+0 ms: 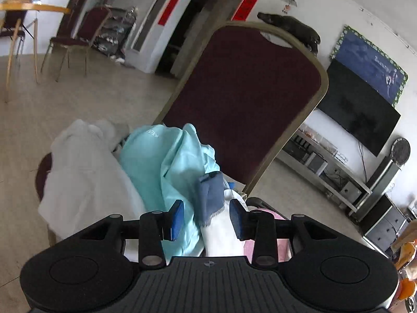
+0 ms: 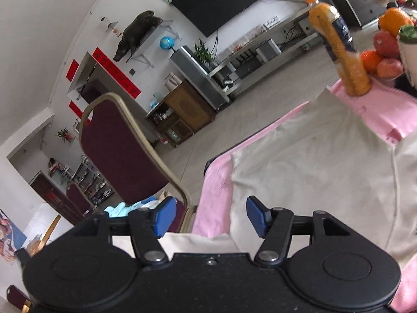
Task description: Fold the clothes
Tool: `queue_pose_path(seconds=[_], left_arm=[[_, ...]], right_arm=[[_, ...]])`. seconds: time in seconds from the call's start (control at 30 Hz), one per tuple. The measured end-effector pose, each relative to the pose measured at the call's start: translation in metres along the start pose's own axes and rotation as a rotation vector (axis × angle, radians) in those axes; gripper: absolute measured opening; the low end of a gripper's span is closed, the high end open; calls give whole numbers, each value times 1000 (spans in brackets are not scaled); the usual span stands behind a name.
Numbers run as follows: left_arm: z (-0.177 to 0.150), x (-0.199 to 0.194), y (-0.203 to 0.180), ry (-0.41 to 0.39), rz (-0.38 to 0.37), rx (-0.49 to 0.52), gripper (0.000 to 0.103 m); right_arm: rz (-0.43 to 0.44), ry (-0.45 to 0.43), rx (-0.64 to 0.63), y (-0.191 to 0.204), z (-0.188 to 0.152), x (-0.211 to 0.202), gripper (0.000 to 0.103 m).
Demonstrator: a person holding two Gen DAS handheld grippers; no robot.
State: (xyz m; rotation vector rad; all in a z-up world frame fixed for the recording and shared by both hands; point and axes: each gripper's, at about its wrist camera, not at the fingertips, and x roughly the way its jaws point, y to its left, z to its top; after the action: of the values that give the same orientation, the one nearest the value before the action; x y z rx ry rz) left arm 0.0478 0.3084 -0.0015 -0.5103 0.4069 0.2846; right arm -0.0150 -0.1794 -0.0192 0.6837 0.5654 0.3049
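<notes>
A: Two hand-held grippers, left (image 1: 206, 217) and right (image 2: 207, 217), both gape, holding nothing.
B: Cream shirt (image 2: 312, 156) lies on the pink surface (image 2: 211, 200); chair pile (image 1: 166, 156) waits. You pinch seams, not folds.

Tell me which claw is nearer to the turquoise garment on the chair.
Left. The left claw is open right at the turquoise garment. The right claw is open over the cream garment, farther away.
</notes>
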Motion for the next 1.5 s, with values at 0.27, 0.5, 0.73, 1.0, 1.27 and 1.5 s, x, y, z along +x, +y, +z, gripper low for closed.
queue_pose_path(seconds=[0.27,0.5,0.73,1.0,1.27,1.5], left_arm=[[9,31,-6,27,81,24,24],[-3,2,-53,-60,73,202,2],[-23,-38,-112,-139,20,394,2],[-102,-82,-232,-169,-202,678,2],[-227,-76,-345,-44,-448,858,2],[-304,-84,-373,164,-520,927,22]], right_arm=[[-20,0,13,-3,-2,4,63],[-37,-15,52,-24,2,1,64],[-42,-6,116,-79,24,-12,67],[-142,-10,277,-197,35,-21,70],[-122,-53,337,-224,44,-41,70],[-167,-99,400,-249,47,-47,70]])
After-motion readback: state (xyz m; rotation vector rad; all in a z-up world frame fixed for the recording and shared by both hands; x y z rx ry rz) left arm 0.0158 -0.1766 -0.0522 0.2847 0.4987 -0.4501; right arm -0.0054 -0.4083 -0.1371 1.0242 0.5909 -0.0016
